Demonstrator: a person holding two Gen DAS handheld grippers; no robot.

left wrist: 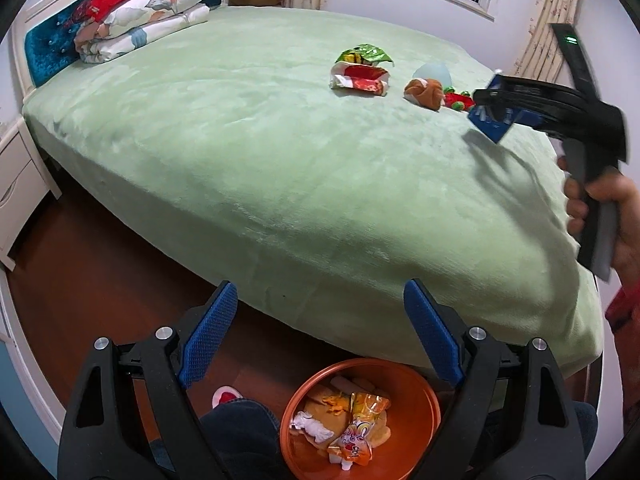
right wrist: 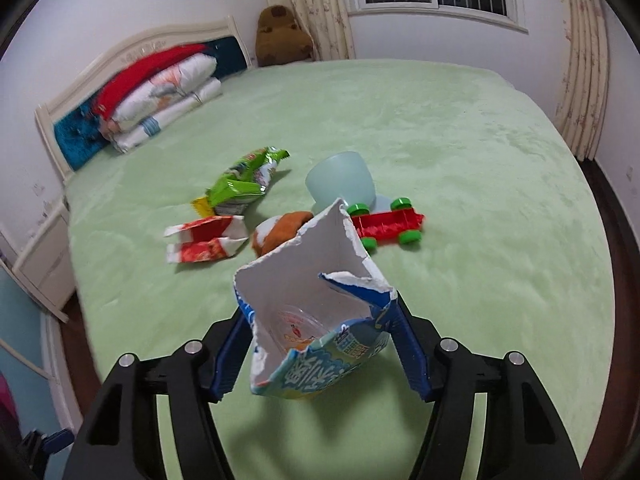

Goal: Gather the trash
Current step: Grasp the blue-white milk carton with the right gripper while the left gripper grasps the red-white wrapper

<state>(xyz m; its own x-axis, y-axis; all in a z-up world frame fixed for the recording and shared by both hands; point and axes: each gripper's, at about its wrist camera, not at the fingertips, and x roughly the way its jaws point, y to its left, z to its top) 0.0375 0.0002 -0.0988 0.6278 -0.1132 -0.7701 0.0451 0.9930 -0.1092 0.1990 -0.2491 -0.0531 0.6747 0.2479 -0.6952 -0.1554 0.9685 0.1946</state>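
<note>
right wrist view: torn blue-and-white packet [right wrist: 316,320] sits between the blue pads of the right tongs [right wrist: 320,344], both pads pressed on its sides, packet off the bed
packet detail: torn top gapes toward the camera, white inside, something clear and printed at the bottom
right tongs from left view: right tongs [left wrist: 490,114] over the near right part of the bed, blue packet [left wrist: 490,120] in the tip, a hand [left wrist: 600,216] on the grip
left tongs: left tongs [left wrist: 320,336] spread wide, nothing between the pads, above the bin and the bed edge
bin: orange bin [left wrist: 416,432] on the floor by the bed, wrappers and crumpled paper in it
trash on bed: green wrapper [right wrist: 244,184] just behind red-and-white wrapper [right wrist: 204,244], well apart from the held packet
other items on bed: brown-and-white plush [right wrist: 280,230], pale blue cup [right wrist: 344,180] on its side, red toy car [right wrist: 388,224] with green wheels, all close together
bed: green cover [right wrist: 480,280], folded bedding [right wrist: 168,96] stacked at the headboard, brown plush [right wrist: 280,36] at the far corner
floor: dark wood [left wrist: 80,264], person's knee in dark trousers beside the bin
</note>
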